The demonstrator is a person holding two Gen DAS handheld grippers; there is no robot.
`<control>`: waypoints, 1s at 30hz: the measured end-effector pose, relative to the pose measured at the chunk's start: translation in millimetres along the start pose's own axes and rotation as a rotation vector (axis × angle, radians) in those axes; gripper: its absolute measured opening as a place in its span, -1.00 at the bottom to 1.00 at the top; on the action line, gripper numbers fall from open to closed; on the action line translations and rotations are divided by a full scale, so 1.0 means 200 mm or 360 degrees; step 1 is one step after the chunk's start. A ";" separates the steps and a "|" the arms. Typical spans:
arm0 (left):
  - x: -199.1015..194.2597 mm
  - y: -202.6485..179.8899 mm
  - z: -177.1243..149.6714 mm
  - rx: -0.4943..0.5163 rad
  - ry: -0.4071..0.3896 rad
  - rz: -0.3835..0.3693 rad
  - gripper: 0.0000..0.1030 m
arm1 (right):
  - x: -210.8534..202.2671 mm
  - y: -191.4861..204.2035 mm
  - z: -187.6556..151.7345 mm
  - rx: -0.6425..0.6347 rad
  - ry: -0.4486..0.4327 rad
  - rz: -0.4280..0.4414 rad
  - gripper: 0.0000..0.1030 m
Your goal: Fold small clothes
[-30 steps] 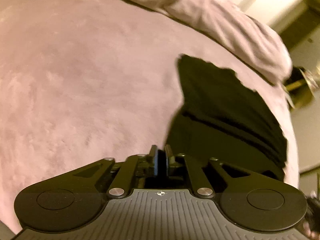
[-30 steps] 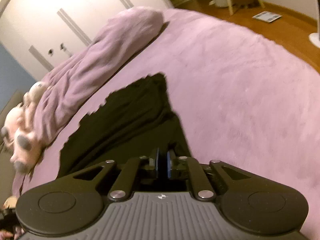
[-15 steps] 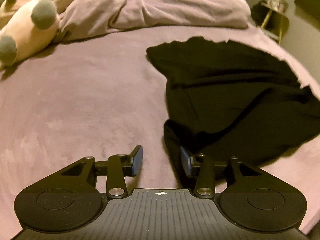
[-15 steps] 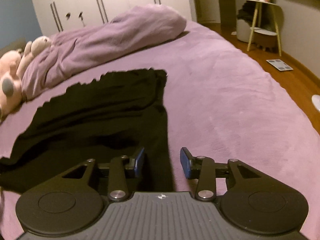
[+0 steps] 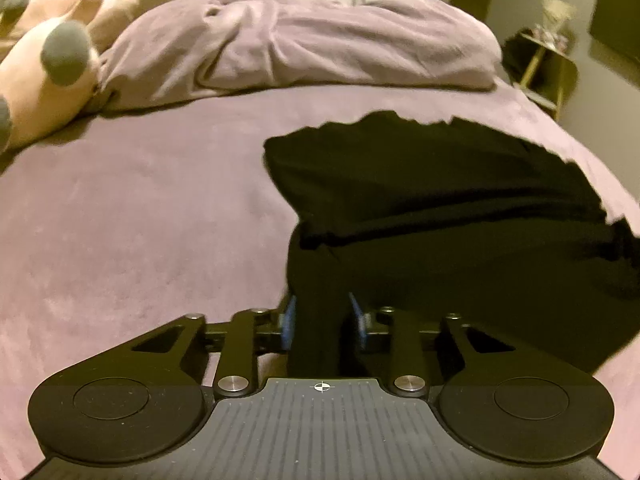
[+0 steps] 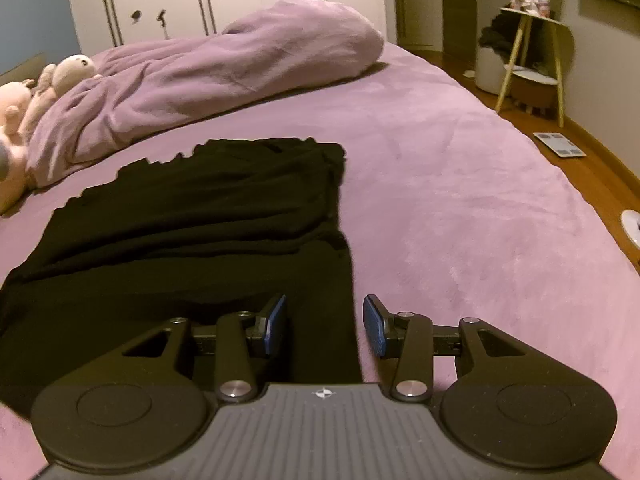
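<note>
left tool (image 5: 322,322) black, blue pads | right tool (image 6: 325,326) same, silver screws

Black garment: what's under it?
The black garment lies on the purple bedspread, which shows all around it. It is doubled over, a ridge running across. Whatever lies beneath or between its layers is covered.
</note>
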State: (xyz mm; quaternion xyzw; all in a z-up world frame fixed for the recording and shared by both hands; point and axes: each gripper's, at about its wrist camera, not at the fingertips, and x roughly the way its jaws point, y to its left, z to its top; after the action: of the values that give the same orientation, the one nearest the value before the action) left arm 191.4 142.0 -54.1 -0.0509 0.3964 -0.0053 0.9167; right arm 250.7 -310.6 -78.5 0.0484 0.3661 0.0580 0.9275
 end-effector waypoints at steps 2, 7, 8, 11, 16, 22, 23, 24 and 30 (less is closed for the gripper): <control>0.02 0.02 0.02 -0.0058 0.0021 -0.0021 -0.78 | 0.02 -0.01 0.01 0.0005 0.0003 0.0003 -0.19; 0.03 0.02 0.03 -0.0085 0.0029 -0.0015 -0.87 | 0.05 -0.01 0.01 0.0009 0.0034 0.0018 -0.81; 0.02 0.01 0.03 -0.0076 0.0019 -0.0004 -0.87 | 0.04 -0.01 0.01 0.0025 0.0022 0.0022 -0.87; -0.04 0.01 0.04 -0.0081 -0.0031 0.0007 -0.88 | -0.01 -0.02 0.01 0.0057 -0.0032 0.0025 -0.91; -0.20 0.03 0.15 -0.0129 -0.0170 -0.0051 -0.88 | -0.15 -0.01 0.07 0.0085 -0.0165 0.0123 -0.92; -0.20 0.03 0.38 -0.0168 -0.0337 0.0015 -0.88 | -0.15 0.01 0.25 0.0145 -0.0295 0.0138 -0.93; -0.17 0.02 0.42 -0.0170 -0.0348 0.0038 -0.88 | -0.13 0.01 0.28 0.0158 -0.0311 0.0128 -0.93; -0.14 0.02 0.45 -0.0172 -0.0354 0.0049 -0.88 | -0.09 0.02 0.31 0.0172 -0.0325 0.0113 -0.93; 0.11 -0.01 0.59 -0.0168 -0.0281 0.0106 -0.88 | 0.15 0.09 0.43 0.0163 -0.0273 0.0023 -0.93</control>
State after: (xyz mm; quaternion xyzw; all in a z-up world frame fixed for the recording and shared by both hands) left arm 292.6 148.7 11.0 -0.0862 0.3152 0.0506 0.9437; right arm 329.1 -292.6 -33.7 0.1031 0.2875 0.0415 0.9513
